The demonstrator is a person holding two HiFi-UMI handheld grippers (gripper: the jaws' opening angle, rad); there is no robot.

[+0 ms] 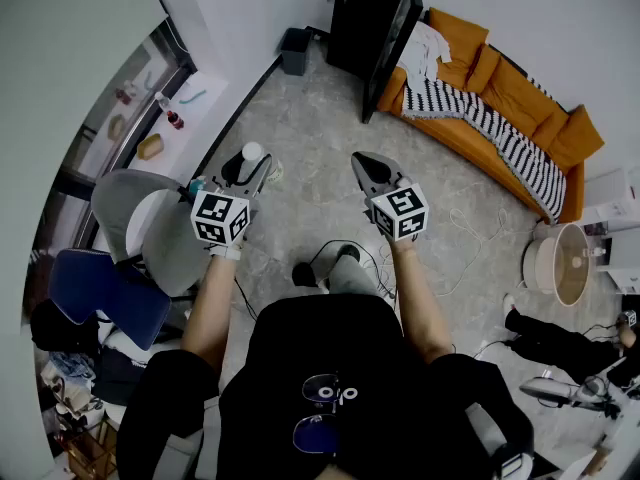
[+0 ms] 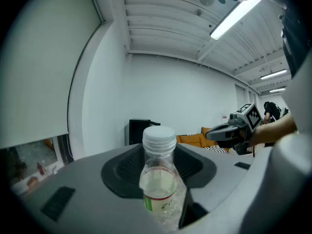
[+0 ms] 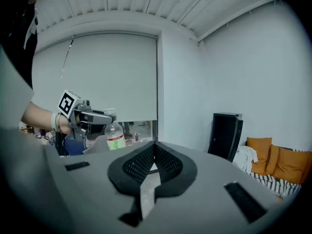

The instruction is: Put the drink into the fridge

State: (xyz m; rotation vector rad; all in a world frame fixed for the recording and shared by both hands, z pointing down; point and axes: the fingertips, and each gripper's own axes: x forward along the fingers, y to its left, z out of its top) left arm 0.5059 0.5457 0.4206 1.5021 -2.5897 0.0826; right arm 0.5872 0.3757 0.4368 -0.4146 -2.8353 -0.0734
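**Spotter:** Where's the drink?

**Operator:** I have the bottle [image 2: 158, 179] in my left gripper [image 1: 250, 164]. Its fingers [image 2: 122, 172] pinch the clear body from both sides. The white cap [image 2: 159, 135] stands above them, and the bottle is upright. I can see pale liquid inside and a label with a green edge.

**Spotter:** Is it off the ground?

**Operator:** Yes. In the head view it hangs in the air over the grey stone floor [image 1: 310, 118], in front of me and a little to my left.

**Spotter:** And your right?

**Operator:** My right gripper [image 3: 153, 167] is about level with the left one and apart from it. Its fingers [image 3: 134, 165] are pressed together at the tips with nothing between them.

**Spotter:** Can you see the fridge?

**Operator:** Ahead of me a tall black cabinet [image 1: 372, 13] stands against the white wall. It is just beside an orange sofa [image 1: 520, 93] with a striped blanket [image 1: 480, 118] draped over it. That cabinet may be the fridge, but at this angle I can't tell. The bottle is well apart from it.
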